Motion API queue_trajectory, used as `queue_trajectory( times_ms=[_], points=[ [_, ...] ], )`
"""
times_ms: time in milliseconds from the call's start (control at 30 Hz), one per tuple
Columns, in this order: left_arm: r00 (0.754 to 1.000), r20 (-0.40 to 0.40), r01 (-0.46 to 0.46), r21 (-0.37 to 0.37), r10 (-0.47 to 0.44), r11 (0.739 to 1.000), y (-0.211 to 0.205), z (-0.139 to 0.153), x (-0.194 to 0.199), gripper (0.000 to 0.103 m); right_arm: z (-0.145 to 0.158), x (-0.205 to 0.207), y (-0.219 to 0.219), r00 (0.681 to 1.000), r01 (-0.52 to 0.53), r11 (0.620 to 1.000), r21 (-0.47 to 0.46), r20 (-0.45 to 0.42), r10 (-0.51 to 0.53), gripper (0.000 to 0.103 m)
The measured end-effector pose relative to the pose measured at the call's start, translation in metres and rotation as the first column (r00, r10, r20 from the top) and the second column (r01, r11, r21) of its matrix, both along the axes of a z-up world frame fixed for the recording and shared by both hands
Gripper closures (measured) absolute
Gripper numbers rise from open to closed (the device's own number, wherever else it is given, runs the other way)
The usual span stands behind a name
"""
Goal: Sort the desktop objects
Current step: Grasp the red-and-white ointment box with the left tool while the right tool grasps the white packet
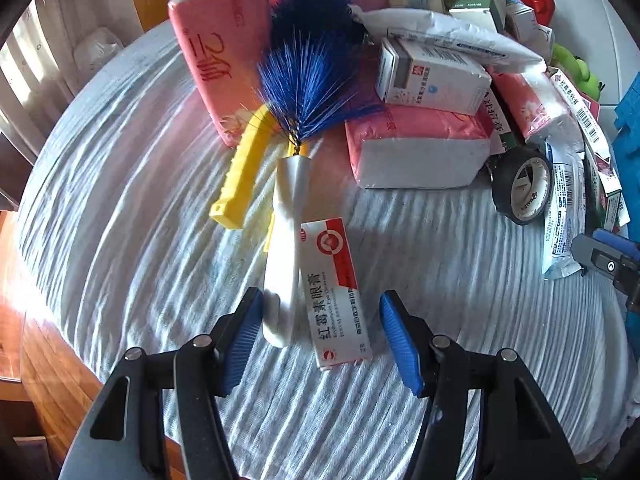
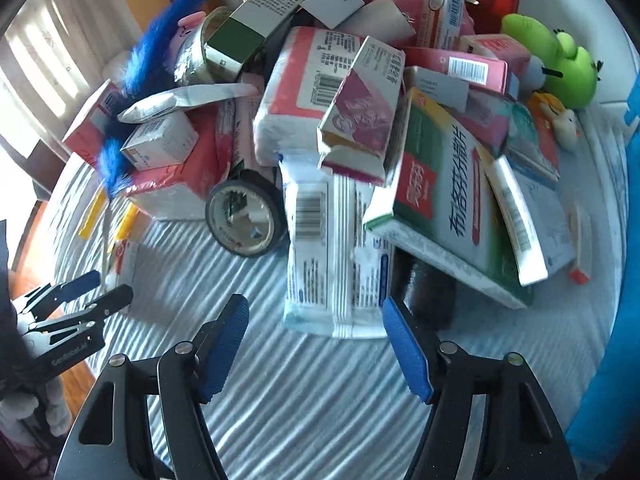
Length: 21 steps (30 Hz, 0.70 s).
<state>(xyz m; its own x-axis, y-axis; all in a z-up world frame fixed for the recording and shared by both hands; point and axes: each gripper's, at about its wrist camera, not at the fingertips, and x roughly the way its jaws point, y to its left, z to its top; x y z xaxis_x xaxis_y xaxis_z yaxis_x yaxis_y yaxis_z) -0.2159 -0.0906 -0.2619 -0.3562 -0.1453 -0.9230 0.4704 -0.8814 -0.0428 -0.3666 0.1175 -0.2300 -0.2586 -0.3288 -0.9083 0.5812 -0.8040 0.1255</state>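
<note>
White ribbed cloth on table | my left claw (image 1: 320,336) apart, astride the eye-ointment box (image 1: 334,292) lying beside brush handle (image 1: 286,248) | box light, stiff (crushable): grip long sides | right claw (image 2: 314,344) apart, empty

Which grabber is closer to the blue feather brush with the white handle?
Left. The left gripper has the brush handle's end between its open fingers. The right gripper is further off, at a white packet.
</note>
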Motion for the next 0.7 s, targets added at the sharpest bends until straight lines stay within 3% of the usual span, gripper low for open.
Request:
queue_trajectory(
  times_ms=[133, 300, 333, 367, 400, 467, 700],
  points=[
    [0.998, 0.0, 0.057, -0.033, -0.057, 0.998, 0.012, 0.005, -0.01, 0.043, -0.006, -0.012, -0.007, 0.999, 0.024, 0.999, 0.029, -0.029, -0.024, 0.032],
    [0.998, 0.017, 0.06, -0.014, -0.06, 0.998, 0.014, 0.014, -0.012, 0.043, -0.022, -0.024, -0.01, 0.999, 0.052, 0.998, 0.042, -0.007, -0.052, 0.032],
    [0.998, 0.023, 0.066, -0.015, -0.066, 0.998, 0.014, 0.016, -0.011, 0.046, -0.023, -0.023, -0.01, 0.999, 0.051, 0.998, 0.048, -0.014, -0.05, 0.035],
    [0.997, 0.022, 0.071, -0.012, -0.071, 0.997, 0.015, 0.019, -0.009, 0.057, -0.023, -0.022, -0.01, 0.999, 0.048, 0.997, 0.056, -0.014, -0.047, 0.041],
    [0.997, 0.014, 0.079, -0.005, -0.079, 0.997, 0.016, 0.022, -0.007, 0.061, -0.022, -0.019, -0.009, 0.999, 0.045, 0.998, 0.054, -0.009, -0.044, 0.05],
    [0.996, 0.004, 0.085, 0.021, -0.086, 0.996, 0.019, 0.027, -0.003, 0.068, -0.02, -0.014, -0.004, 0.999, 0.036, 0.999, 0.041, 0.006, -0.036, 0.051],
    [0.993, -0.053, 0.111, 0.059, -0.108, 0.992, 0.033, 0.056, 0.018, 0.068, -0.014, 0.014, 0.021, 1.0, 0.013, 0.999, 0.034, 0.028, -0.014, 0.052]
  ],
)
